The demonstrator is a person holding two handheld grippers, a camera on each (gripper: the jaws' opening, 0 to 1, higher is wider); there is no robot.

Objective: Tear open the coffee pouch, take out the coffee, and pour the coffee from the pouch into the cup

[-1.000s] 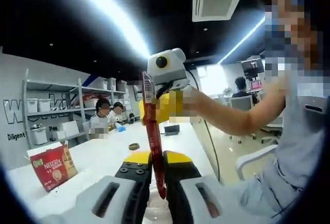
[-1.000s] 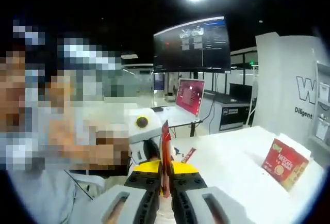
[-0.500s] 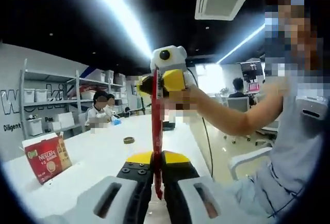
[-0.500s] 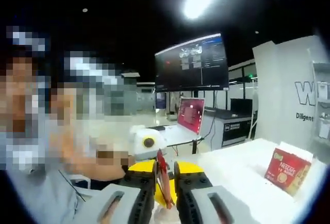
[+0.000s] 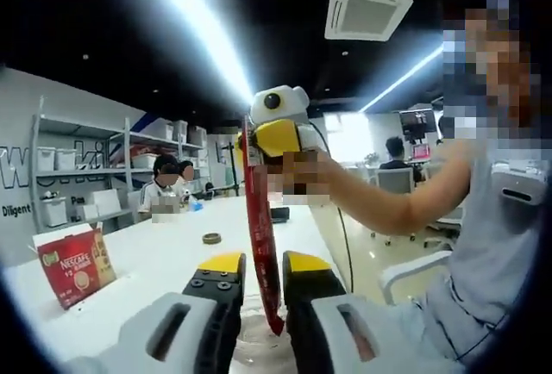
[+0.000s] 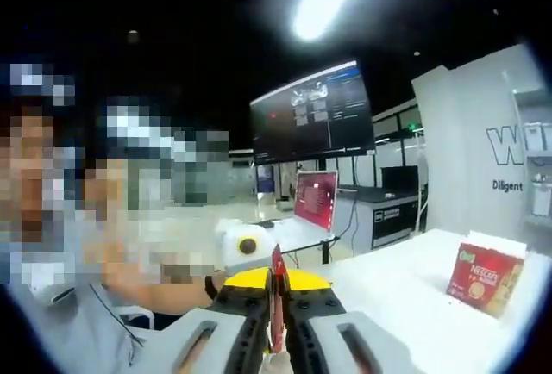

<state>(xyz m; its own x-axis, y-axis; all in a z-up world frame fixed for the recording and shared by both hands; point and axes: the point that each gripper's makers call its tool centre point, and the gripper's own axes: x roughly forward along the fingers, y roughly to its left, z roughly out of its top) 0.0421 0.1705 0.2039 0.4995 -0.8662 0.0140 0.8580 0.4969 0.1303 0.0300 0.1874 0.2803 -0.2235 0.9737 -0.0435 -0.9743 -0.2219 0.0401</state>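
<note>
In the left gripper view, the coffee pouch stands upright between the jaws of the left hand-held gripper, its top end caught by the right hand-held gripper further off, above the desk. On the desk, a box sits to the left, a small round lid lies farther back near the middle, and shelves stand against the far left wall. In the right gripper view, the same pouch sits between the right hand-held gripper's jaws, with the box on the desk at right and a monitor behind.
</note>
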